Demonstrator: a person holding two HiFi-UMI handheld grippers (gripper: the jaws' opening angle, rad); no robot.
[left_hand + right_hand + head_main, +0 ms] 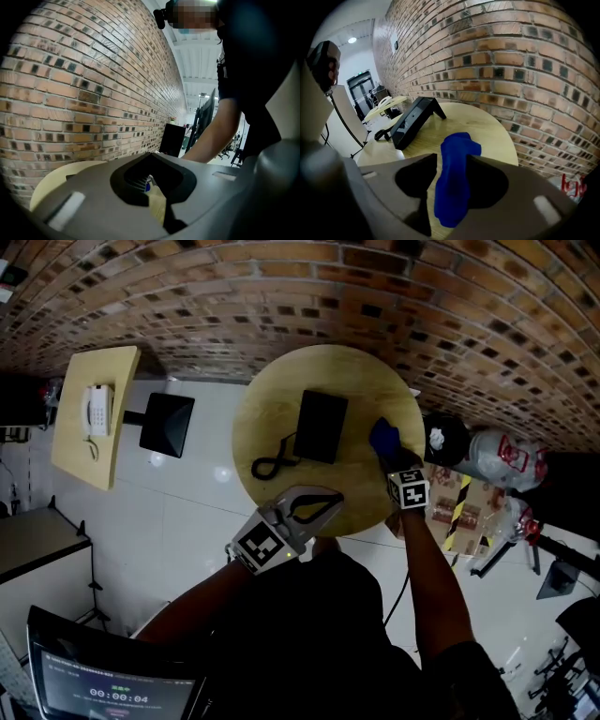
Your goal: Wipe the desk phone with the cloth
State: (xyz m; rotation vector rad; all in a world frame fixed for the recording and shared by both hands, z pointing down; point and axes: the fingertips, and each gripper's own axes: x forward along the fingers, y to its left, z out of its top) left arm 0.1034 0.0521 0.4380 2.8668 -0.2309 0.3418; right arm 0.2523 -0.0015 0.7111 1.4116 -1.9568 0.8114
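The left gripper (pixel 336 497) hangs closed and empty over the table's (pixel 272 395) near edge, with the phone (pixel 322 426) mid-table. The cloth (pixel 383 437) lies right of it, unclamped between the right gripper's (pixel 453 160) open jaws. A shallow pinch could snag one fold and drop it.

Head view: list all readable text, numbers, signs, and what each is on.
"00:00:04": on the screen at bottom left; the small line above it is too blurred to read.
Red print on the clear plastic bag: blurred, unreadable.
Left marker cube, right marker cube: square code patterns, no words.
Desk phone: no legible label.
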